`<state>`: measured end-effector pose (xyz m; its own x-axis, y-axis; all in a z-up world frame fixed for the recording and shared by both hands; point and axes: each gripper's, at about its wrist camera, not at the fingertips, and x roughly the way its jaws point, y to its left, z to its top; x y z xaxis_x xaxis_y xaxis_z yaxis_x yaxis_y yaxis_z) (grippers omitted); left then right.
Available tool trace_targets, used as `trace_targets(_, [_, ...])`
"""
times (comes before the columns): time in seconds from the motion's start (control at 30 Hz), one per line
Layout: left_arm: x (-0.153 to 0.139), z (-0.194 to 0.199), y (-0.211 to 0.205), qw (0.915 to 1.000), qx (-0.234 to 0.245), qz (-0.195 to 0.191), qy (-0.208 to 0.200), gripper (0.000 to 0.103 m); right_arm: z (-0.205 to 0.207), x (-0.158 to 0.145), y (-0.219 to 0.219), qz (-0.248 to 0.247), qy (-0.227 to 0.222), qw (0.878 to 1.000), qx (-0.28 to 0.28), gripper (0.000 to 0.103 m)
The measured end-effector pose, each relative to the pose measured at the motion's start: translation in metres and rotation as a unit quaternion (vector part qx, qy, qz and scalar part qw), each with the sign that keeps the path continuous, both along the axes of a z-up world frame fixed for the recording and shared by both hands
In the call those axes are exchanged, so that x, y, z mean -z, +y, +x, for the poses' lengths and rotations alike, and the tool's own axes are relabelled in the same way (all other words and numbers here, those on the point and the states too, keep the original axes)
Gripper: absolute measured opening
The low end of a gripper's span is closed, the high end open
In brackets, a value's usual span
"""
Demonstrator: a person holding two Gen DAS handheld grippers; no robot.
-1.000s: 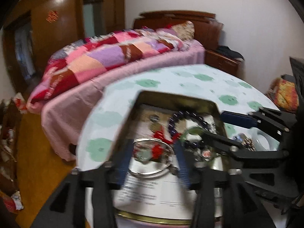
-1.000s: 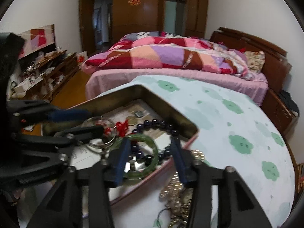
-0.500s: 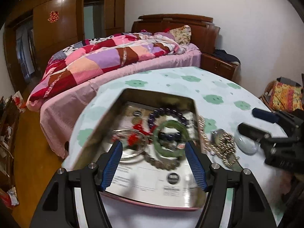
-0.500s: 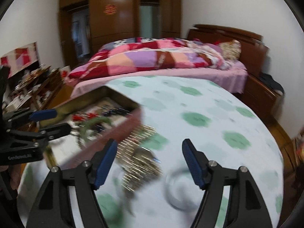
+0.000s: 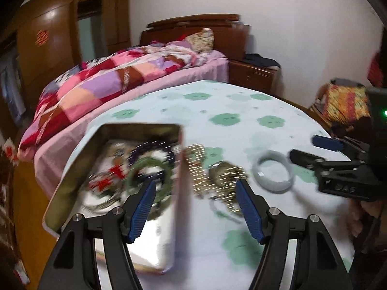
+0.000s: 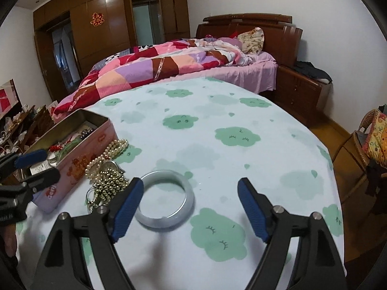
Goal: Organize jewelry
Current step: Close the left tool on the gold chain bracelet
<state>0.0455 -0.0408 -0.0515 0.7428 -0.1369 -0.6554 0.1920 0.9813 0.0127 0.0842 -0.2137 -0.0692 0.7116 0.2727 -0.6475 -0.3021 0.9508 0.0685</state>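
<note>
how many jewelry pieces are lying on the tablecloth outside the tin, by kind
pale grey bangle: 1
pearl strand: 1
gold bead strand: 1
total: 3, all beside the pink tin; the two strands overlap, so more may hide there.

Each hand-held gripper is built from matte black plastic arms with triangular cut-outs. The left hand-held gripper (image 5: pixel 194 206) and the right hand-held gripper (image 6: pixel 189 209) are each fitted with two ribbed blue pads (image 6: pixel 251 213) on the inner finger faces. Silver round-headed screws (image 5: pixel 274 210) are set at the arm pivots. A green indicator light (image 5: pixel 384 113) is seen on the right unit's black housing.
</note>
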Motion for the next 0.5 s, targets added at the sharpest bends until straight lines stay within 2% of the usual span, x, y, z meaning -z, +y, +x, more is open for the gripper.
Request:
trace_targets(0.1, [0.005, 0.008, -0.016, 0.9998, 0.016, 0.011, 0.007, 0.068, -0.001, 0.001, -0.002, -0.003, 0.003, 1.0, 0.001, 0.083])
trace_targets(0.2, [0.014, 0.013, -0.026, 0.9992, 0.03, 0.006, 0.025, 0.068, -0.002, 0.002, -0.006, 0.002, 0.002, 1.0, 0.007, 0.086])
trace_targets(0.27, [0.022, 0.014, -0.03, 0.9986, 0.036, 0.003, 0.038, 0.062, -0.002, 0.002, -0.01, 0.007, 0.002, 1.0, 0.011, 0.087])
trace_targets(0.3, [0.025, 0.015, -0.032, 0.9981, 0.041, 0.003, 0.046, 0.056, -0.003, 0.002, -0.011, 0.008, 0.003, 1.0, 0.011, 0.087])
trace_targets(0.47, [0.029, 0.024, -0.038, 0.9977, 0.047, 0.006, 0.048, 0.051, -0.002, 0.002, -0.01, 0.004, 0.006, 1.0, 0.009, 0.087])
trace_targets(0.5, [0.029, 0.028, -0.039, 0.9975, 0.049, 0.004, 0.05, 0.045, -0.002, 0.002, -0.009, 0.003, 0.005, 1.0, 0.009, 0.087])
